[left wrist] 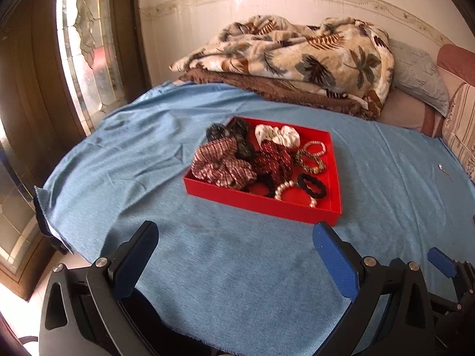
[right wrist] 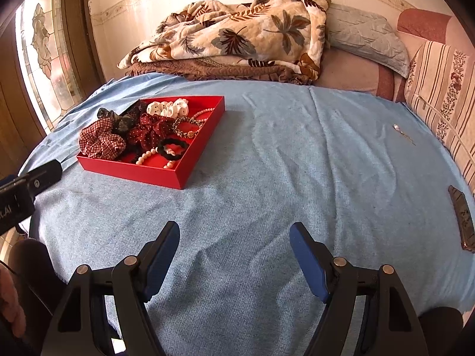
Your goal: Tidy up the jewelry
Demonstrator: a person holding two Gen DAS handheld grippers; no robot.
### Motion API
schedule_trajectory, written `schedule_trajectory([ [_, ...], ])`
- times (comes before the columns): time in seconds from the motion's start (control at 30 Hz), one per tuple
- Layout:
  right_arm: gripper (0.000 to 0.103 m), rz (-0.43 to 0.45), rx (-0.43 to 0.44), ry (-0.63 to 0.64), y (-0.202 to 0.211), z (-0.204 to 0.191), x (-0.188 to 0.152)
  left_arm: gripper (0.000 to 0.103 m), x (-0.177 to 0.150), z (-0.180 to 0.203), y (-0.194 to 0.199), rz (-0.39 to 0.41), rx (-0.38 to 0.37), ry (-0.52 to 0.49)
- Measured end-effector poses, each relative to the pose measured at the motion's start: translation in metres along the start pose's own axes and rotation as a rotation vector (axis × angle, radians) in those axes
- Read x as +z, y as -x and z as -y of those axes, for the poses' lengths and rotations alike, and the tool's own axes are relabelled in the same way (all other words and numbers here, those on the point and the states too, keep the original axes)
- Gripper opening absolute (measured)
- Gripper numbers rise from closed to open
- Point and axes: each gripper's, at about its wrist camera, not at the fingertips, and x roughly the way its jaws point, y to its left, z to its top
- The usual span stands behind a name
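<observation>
Covering the bed is a blue cloth (right wrist: pixel 267 178), wrinkled in spots, with a white wall behind it and a glass door off to the left of both pairs of jaws. The left gripper (left wrist: pixel 234 237) has its jaws wide apart and holds nothing. The right gripper (right wrist: pixel 234 237) is the same, wide and bare. Each one hangs over plain blue cloth.

The red tray (left wrist: pixel 261 204) sits just ahead of the left jaws, a bit to their right. From the right jaws it lies ahead and to the left. Inside are scrunchies (left wrist: pixel 222 166), a pearl bracelet (left wrist: pixel 289 190) and a black hair band (left wrist: pixel 311 185).

There is lots of bare cloth ahead and to the right of the right jaws. Far off that way lies a small shiny thing (right wrist: pixel 399 129), maybe a pin. A dark flat object (right wrist: pixel 461 222) lies near the cloth's right edge. A leafy blanket (right wrist: pixel 237 35) and pillows (right wrist: pixel 368 35) are piled past the far edge.
</observation>
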Motion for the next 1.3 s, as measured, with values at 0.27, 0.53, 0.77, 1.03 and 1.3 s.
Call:
schedule_trajectory([
  [0.27, 0.082, 0.022, 0.000, 0.030, 0.002, -0.005, 0.006, 0.103, 0.006, -0.015, 0.009, 0.030, -0.016, 0.073],
  [0.53, 0.084, 0.087, -0.027, 0.093, 0.020, -0.021, 0.023, 0.103, 0.002, -0.021, 0.000, -0.002, -0.016, 0.070],
  [0.77, 0.087, 0.079, -0.037, 0.134, 0.019, -0.035, 0.033, 0.103, -0.001, -0.035, -0.006, -0.024, -0.026, 0.111],
  [1.03, 0.087, 0.045, -0.044, 0.131, 0.012, -0.043, 0.028, 0.103, -0.005, -0.041, -0.013, -0.044, -0.031, 0.115],
  [1.3, 0.087, 0.039, -0.054, 0.147, 0.010, -0.045, 0.021, 0.103, -0.005, -0.038, -0.017, -0.064, -0.040, 0.110],
])
